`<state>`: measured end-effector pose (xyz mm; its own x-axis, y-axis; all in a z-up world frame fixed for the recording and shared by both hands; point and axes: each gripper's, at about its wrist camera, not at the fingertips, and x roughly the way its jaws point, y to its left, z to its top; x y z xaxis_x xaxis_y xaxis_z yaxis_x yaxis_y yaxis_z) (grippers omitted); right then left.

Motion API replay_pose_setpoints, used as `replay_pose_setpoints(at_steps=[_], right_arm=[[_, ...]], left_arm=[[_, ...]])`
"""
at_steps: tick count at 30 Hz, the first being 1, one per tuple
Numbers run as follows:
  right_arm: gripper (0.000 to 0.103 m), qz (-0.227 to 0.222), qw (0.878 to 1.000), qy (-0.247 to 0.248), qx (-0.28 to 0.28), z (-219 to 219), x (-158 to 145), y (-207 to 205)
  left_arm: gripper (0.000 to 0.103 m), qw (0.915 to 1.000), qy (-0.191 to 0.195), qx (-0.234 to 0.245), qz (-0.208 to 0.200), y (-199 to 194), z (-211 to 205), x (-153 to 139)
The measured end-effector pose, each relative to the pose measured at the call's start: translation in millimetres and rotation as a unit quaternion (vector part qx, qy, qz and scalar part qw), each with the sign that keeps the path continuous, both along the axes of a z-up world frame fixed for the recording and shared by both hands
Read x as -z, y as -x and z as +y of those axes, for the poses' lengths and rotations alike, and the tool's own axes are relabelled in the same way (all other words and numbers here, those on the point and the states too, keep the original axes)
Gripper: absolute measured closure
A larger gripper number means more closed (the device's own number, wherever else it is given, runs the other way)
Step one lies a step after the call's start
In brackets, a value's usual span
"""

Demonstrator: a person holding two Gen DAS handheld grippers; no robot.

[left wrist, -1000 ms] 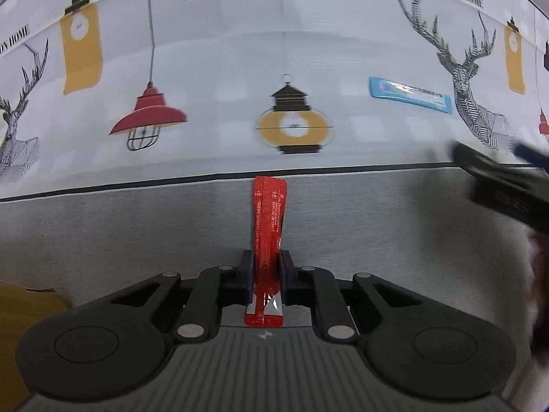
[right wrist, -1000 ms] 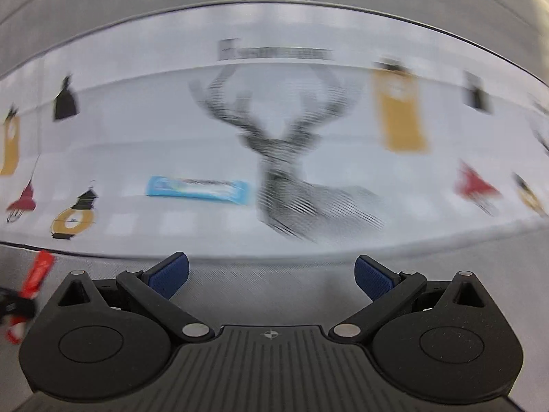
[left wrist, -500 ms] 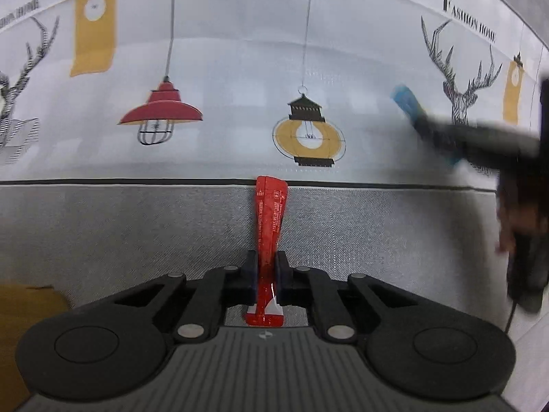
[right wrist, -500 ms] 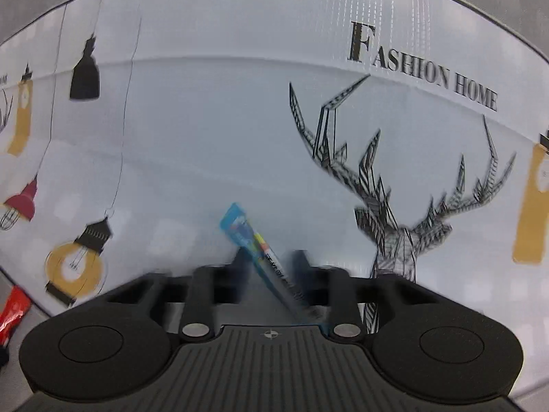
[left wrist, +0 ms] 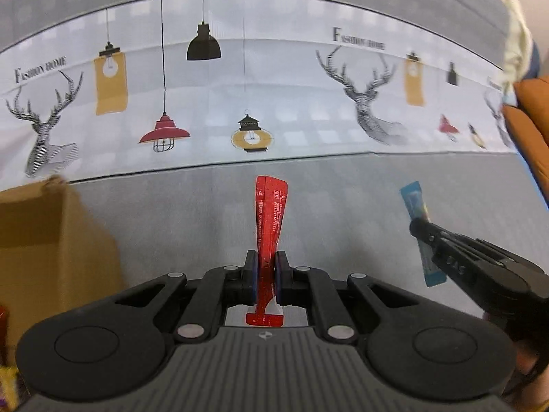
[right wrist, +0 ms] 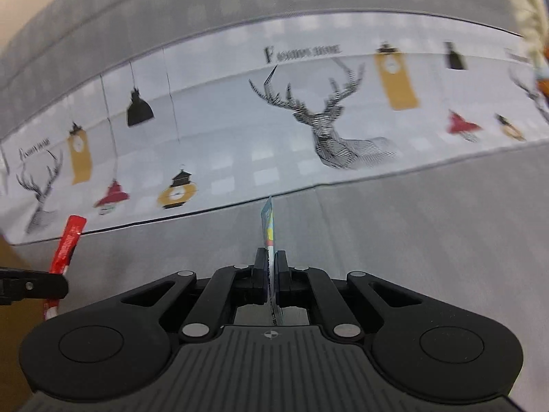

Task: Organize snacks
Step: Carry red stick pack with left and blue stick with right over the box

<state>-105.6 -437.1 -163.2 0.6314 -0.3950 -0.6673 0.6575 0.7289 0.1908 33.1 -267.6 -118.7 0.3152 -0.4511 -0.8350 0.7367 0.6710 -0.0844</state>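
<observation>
**Two claws, two snack sticks held off the cloth**

Two snack packets are both gripped at this moment. Nearest in the left wrist view, the left claw (left wrist: 266,276) is clamped tight on a red snack stick (left wrist: 271,216), pinching it near its lower end so the packet stands upright between the pads, its top flaring a little and its bottom seal hanging below them. In the right wrist view the right claw (right wrist: 271,271) is pressed on a blue snack stick (right wrist: 268,221), seen edge-on and upright; its jaws have just been closing, and the packet now sits between them.

Each claw shows in the other's camera. The right one enters the left view from the lower right, with the blue packet crossing its tips at a slant. The left one appears at the left edge of the right view, the red packet leaning above it.

A brown cardboard box (left wrist: 51,240) stands to the left, close by. Under both packets lies the grey part of a tablecloth (left wrist: 343,206) covering the counter. Farther off, its pale band carries printed deer, lamps and lanterns. An orange cushion-like shape (left wrist: 532,130) sits at the far right edge.
</observation>
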Motion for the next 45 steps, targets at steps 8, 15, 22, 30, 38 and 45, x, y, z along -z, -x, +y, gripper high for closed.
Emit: replay_pose_setpoints(at_steps=[8, 15, 22, 30, 38, 45], right_arm=[[0.099, -0.038, 0.999, -0.002, 0.028, 79.9, -53.6, 76.6], [0.099, -0.059, 0.998, -0.010, -0.007, 171.4, -100.7, 114.1], [0.099, -0.063, 0.995, -0.012, -0.071, 263.5, -137.7, 128.3], [0.099, -0.066, 0.987, -0.023, -0.143, 352.2, -155.9, 131.1], [0.099, -0.062, 0.979, -0.005, -0.192, 398.4, -166.8, 129.7], [0.099, -0.065, 0.978, 0.005, -0.198, 410.2, -172.4, 136.3]], left_arm=[[0.093, 0.9997, 0.014, 0.007, -0.018, 47.1, 75.3, -51.8], [0.093, 0.9989, 0.016, -0.004, -0.044, 77.4, 163.9, -92.8], [0.093, 0.9967, -0.014, -0.043, -0.067, 96.1, 264.2, -107.8], [0.093, 0.9927, -0.006, -0.081, -0.090, 112.1, 347.5, -119.3], [0.093, 0.9900, 0.003, -0.100, -0.099, 127.9, 382.9, -122.6], [0.093, 0.9899, 0.002, -0.101, -0.099, 136.2, 390.8, -120.5]])
